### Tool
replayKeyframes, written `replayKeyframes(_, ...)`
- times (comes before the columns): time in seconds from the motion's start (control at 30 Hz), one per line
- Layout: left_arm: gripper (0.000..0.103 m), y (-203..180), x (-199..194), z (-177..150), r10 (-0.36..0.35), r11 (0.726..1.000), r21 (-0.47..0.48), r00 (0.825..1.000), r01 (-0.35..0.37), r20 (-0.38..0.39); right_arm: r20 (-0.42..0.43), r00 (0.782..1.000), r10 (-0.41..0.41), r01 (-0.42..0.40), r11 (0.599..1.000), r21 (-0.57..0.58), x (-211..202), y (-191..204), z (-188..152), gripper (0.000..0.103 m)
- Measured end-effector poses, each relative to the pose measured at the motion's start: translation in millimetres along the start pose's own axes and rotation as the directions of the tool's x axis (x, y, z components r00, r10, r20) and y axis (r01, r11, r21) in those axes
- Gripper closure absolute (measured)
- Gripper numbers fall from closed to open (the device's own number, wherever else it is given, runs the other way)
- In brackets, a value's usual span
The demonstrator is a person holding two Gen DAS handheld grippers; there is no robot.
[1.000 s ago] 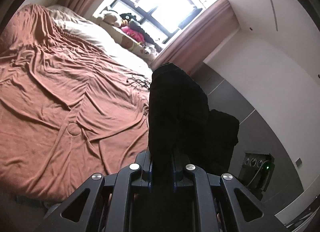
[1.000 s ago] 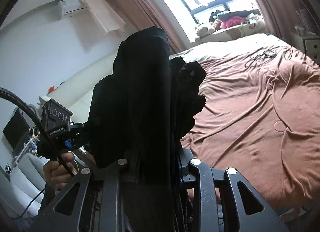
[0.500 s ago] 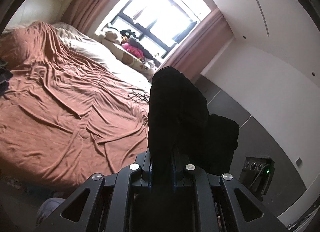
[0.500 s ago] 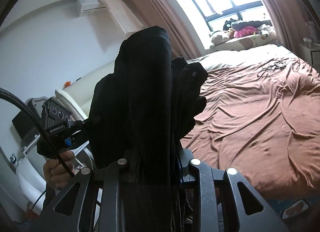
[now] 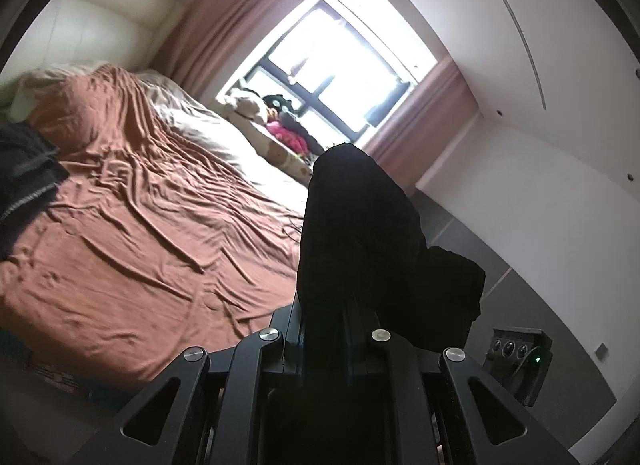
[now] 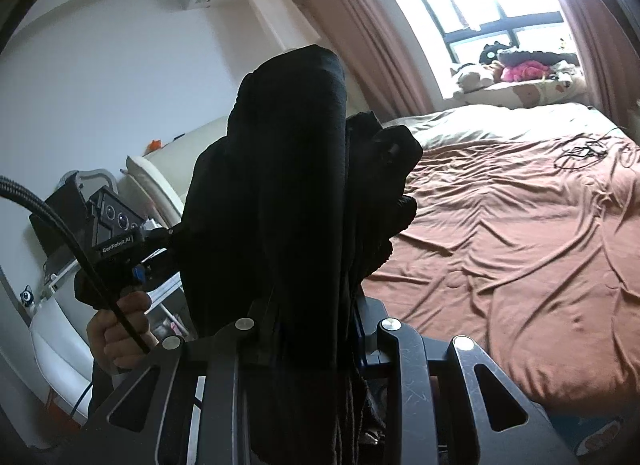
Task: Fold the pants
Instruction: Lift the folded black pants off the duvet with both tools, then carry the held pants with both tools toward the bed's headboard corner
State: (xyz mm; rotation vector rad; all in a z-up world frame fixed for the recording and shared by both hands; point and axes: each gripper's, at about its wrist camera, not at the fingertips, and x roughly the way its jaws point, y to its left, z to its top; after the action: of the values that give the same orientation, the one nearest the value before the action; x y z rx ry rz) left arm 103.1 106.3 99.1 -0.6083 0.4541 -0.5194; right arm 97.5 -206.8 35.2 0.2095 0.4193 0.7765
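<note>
A: Where are the pants (image 5: pixel 360 233)?

B: Up in the air, off the bed (image 5: pixel 132 233). Both grippers have them. The left gripper (image 5: pixel 324 329) has its jaws clenched on a thick fold of the black cloth, which stands up from between them and slumps over to the right.

A: And the right gripper (image 6: pixel 316 325)?

B: The same: its jaws grip a bunched part of the pants (image 6: pixel 288 185), and the cloth rises in front of its camera and blocks much of the view. From that side the left gripper (image 6: pixel 160 239) shows at the left edge of the cloth, held by a hand (image 6: pixel 116 329) with a cable (image 6: pixel 60 233) running past it.

A: What lies on the bed?

B: A rumpled brown sheet (image 6: pixel 520 225), a tangle of thin cord (image 6: pixel 584 149) near the far side, and a dark folded garment (image 5: pixel 24 177) at the left edge of the left view. Soft toys (image 6: pixel 516 65) sit on the sill below the window (image 5: pixel 340 65), between the curtains (image 6: pixel 360 25).
</note>
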Motion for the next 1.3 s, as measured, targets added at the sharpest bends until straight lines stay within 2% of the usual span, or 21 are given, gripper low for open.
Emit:
replayKeyframes(0.33, 0.089, 56, -46, 25, 0.078, 0.997, -0.035, 0.994, -0.075, 0.072, -0.055, 0.996, 0.071, -0.074, 0.996, -0.041, 75, 8, 22, 0.08)
replayKeyframes(0.7, 0.09, 128, -89, 55, 0.165, 0.984, -0.091, 0.976, -0.153, 0.14, -0.114, 0.983, 0.147, -0.156, 0.985, -0.073, 161, 17, 34, 0.081)
replayKeyframes(1.07, 0.09, 215, -124, 79, 0.256, 0.957, -0.19, 0.945, -0.219, 0.201, -0.201, 0.958, 0.202, -0.221, 0.972, -0.077, 256, 34, 45, 0.081)
replayKeyframes(1.3, 0.09, 259, -146, 93, 0.328, 0.932, -0.236, 0.919, -0.277, 0.219, -0.248, 0.945, 0.212, -0.238, 0.968, -0.083, 314, 51, 48, 0.081)
